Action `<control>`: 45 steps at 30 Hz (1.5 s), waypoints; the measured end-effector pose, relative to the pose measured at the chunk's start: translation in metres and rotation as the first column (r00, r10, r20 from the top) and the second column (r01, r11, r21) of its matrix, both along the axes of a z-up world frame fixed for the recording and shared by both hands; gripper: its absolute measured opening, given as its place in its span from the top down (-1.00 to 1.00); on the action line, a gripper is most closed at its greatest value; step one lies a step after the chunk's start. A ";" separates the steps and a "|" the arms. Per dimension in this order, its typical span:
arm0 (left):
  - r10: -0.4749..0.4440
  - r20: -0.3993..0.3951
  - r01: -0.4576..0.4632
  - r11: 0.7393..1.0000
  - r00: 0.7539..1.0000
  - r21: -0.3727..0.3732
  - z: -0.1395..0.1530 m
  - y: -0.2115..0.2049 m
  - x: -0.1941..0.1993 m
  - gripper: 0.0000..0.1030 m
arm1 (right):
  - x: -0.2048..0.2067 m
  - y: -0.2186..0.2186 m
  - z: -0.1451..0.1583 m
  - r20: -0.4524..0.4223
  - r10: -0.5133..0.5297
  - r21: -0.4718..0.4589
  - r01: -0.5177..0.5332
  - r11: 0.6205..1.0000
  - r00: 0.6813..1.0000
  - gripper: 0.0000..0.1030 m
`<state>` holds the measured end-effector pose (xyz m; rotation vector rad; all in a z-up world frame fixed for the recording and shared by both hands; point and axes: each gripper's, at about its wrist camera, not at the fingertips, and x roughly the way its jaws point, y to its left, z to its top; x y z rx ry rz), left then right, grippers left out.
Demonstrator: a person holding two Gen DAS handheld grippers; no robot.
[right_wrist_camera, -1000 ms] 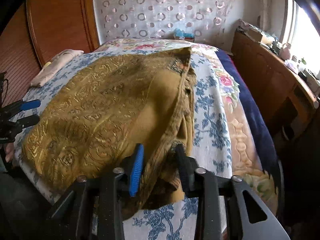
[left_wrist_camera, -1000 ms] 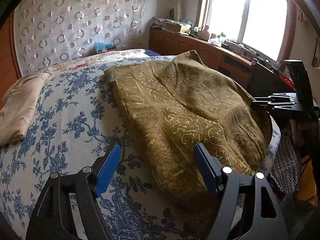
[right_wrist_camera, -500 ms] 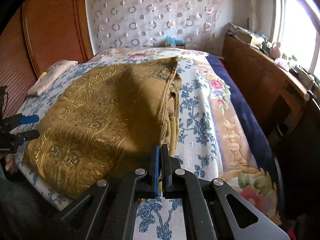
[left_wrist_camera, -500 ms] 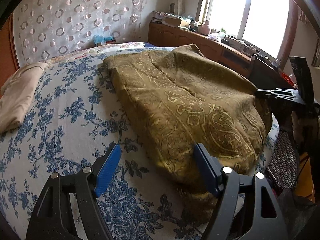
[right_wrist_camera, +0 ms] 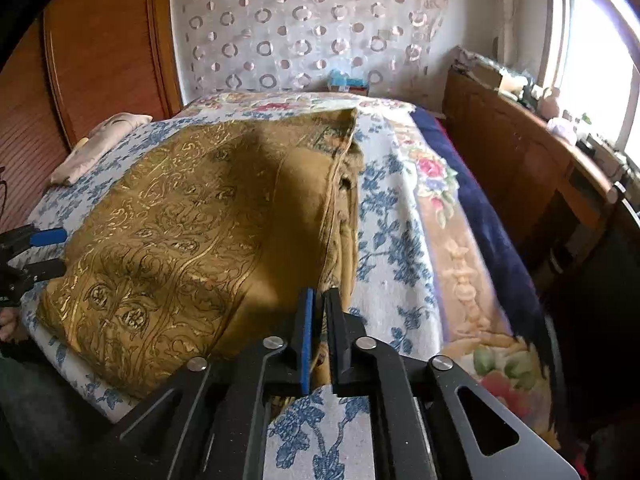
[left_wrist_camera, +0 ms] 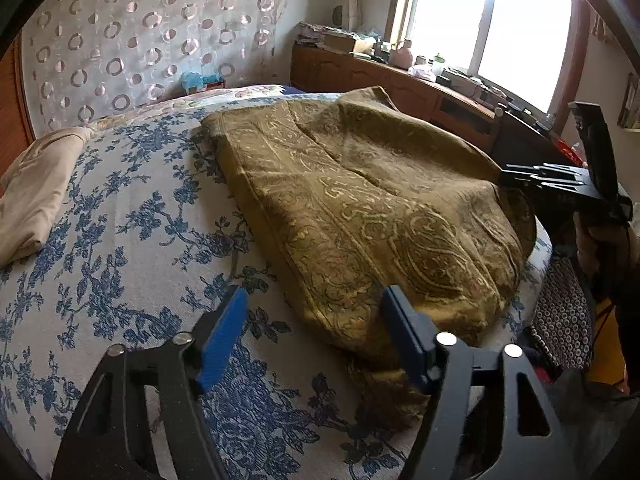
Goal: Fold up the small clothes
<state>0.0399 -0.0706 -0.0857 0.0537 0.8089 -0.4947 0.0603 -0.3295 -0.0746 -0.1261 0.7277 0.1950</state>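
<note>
While a gold paisley garment (left_wrist_camera: 360,208) lay spread across the blue-flowered bedspread (left_wrist_camera: 120,240), the right gripper (right_wrist_camera: 319,312) pinched its near corner, both fingers pressed together on the fabric. At the opposite edge, the left gripper (left_wrist_camera: 312,320) hovered with its 2 blue-padded fingers (left_wrist_camera: 224,332) spread wide. A folded beige cloth (left_wrist_camera: 36,192) sat well apart.

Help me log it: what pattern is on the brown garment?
Golden paisley scrollwork on the olive-brown garment, clearest in the right wrist view.
</note>
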 end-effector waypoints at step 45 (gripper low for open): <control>0.092 0.124 -0.076 0.988 0.988 -0.132 0.090 0.016 0.127 0.92 | 0.082 -0.015 0.057 0.141 0.068 0.307 -0.109 0.945 0.988 0.87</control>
